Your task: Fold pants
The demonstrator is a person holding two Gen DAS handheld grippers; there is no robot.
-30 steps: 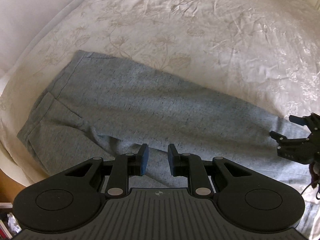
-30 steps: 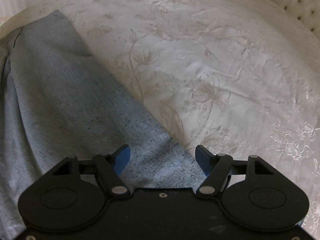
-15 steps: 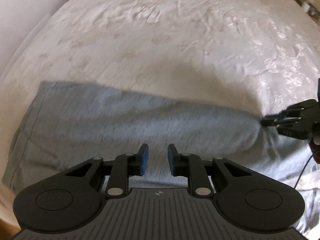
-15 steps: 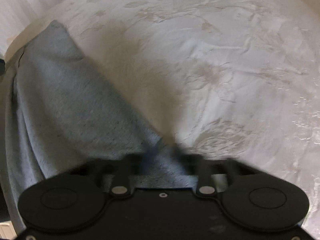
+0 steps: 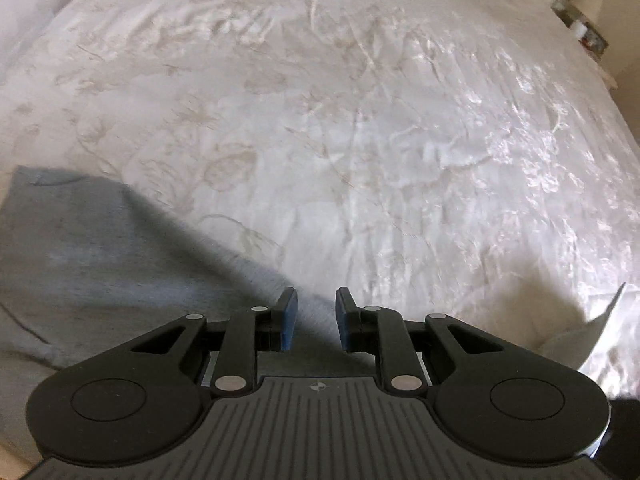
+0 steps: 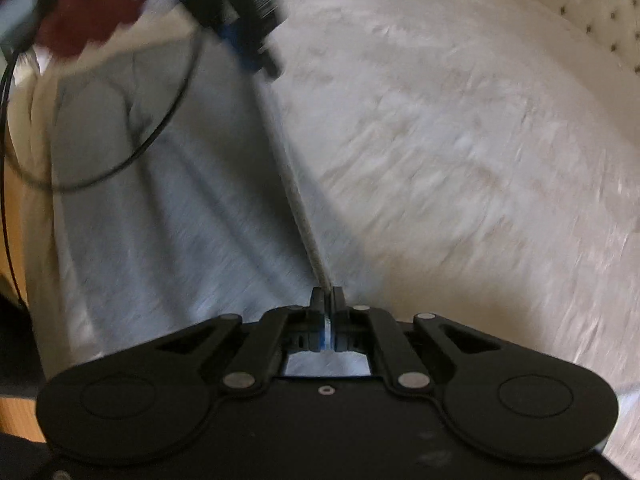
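The grey pants (image 5: 112, 264) lie on the white bed at the lower left of the left wrist view. My left gripper (image 5: 316, 312) stands open a small gap over the pants' upper edge and holds nothing. In the right wrist view my right gripper (image 6: 327, 300) is shut on the edge of the pants (image 6: 168, 216), and the cloth is pulled taut away from it. The left gripper (image 6: 248, 12) shows blurred at the top left of that view, over the far part of the pants. A lifted grey corner of cloth (image 5: 592, 336) shows at the right of the left wrist view.
The white embroidered bedspread (image 5: 360, 140) fills most of both views. A tufted headboard (image 6: 580, 4) stands at the far right. A black cable (image 6: 120, 160) loops over the pants. The bed's left edge and wooden floor (image 6: 12, 200) lie close by.
My right gripper has closed on the pants' edge and lifted it. My left gripper has swung right along the pants toward their upper edge, still open. Both views are blurred by motion.
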